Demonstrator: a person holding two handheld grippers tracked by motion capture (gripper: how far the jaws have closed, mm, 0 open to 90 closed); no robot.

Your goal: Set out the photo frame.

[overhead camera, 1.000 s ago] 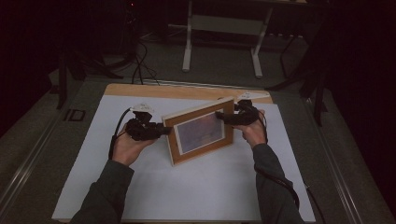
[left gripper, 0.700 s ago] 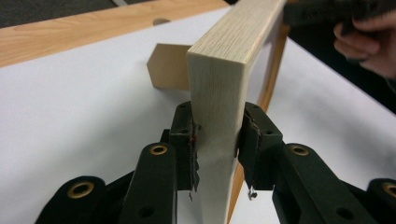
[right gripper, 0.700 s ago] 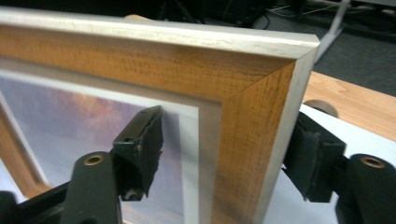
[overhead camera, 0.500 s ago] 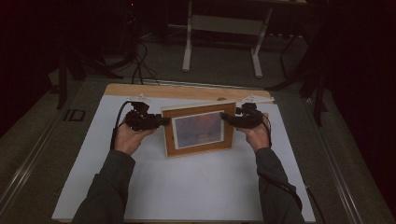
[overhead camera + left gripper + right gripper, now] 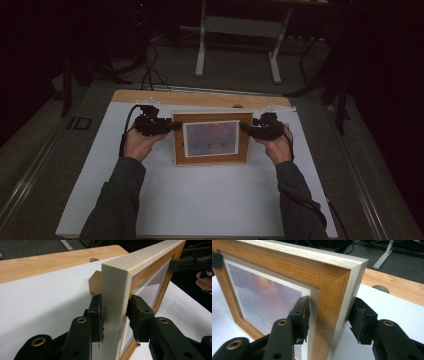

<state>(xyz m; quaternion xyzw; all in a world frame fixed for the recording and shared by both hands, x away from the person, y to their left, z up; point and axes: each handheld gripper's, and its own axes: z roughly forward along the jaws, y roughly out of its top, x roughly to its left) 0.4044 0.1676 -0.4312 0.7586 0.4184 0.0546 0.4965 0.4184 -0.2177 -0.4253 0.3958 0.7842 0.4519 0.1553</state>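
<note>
A wooden picture frame (image 5: 211, 138) with a sunset-coloured print stands upright on the white mat, facing me. My left gripper (image 5: 171, 126) is shut on its left side and my right gripper (image 5: 245, 127) on its right side. In the left gripper view the jaws of my left gripper (image 5: 115, 313) clamp the pale side of the frame (image 5: 142, 258), with a cardboard back stand (image 5: 95, 285) behind it. In the right gripper view the jaws of my right gripper (image 5: 330, 320) press the front and back of the frame (image 5: 287, 265).
The white mat (image 5: 200, 200) covers most of the table, and a bare wooden strip (image 5: 200, 98) with a round cutout (image 5: 237, 106) runs along the far edge. Beyond it are desk legs (image 5: 201, 45) and floor cables (image 5: 150, 65).
The frame was skewed, its left end nearer me. Both hands have turned it square to the table and shifted it slightly back, grips unchanged.
</note>
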